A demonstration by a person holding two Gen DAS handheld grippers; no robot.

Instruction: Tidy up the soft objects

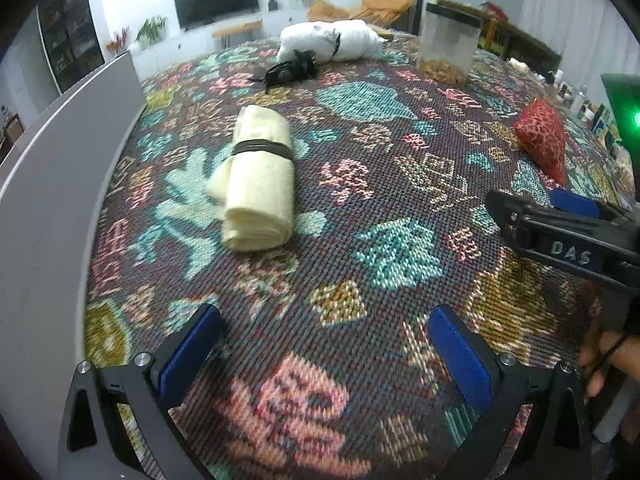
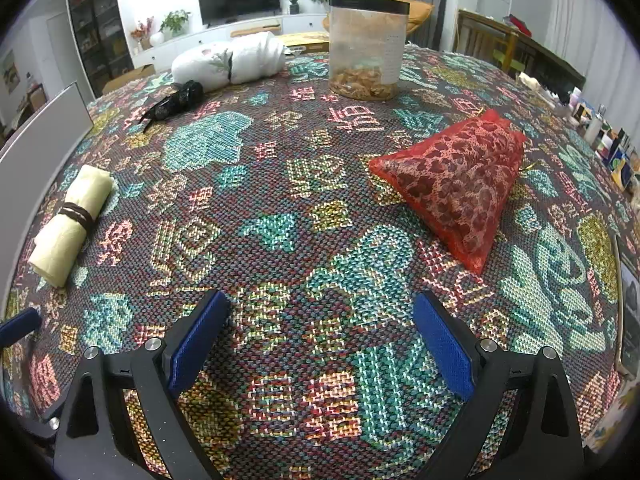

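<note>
A cream rolled towel (image 1: pixel 256 178) (image 2: pixel 70 226) bound with a dark band lies on the patterned tablecloth (image 1: pixel 360 200), ahead and left of my left gripper (image 1: pixel 324 356), which is open and holds nothing. A red mesh pouch (image 2: pixel 456 184) (image 1: pixel 542 138) lies ahead and right of my right gripper (image 2: pixel 320 340), also open with nothing in it. Farther back sit a white bundle (image 1: pixel 328 42) (image 2: pixel 228 62) tied with a dark strap and a small black mesh bag (image 1: pixel 290 70) (image 2: pixel 176 100). The right gripper's body (image 1: pixel 560 232) shows at the right of the left wrist view.
A clear jar (image 2: pixel 366 46) (image 1: pixel 446 42) with a black lid and brownish contents stands at the back. A grey panel (image 1: pixel 52 184) (image 2: pixel 36 148) runs along the left table edge. Small bottles and boxes (image 2: pixel 600 136) crowd the right edge. A hand (image 1: pixel 604 356) shows at lower right.
</note>
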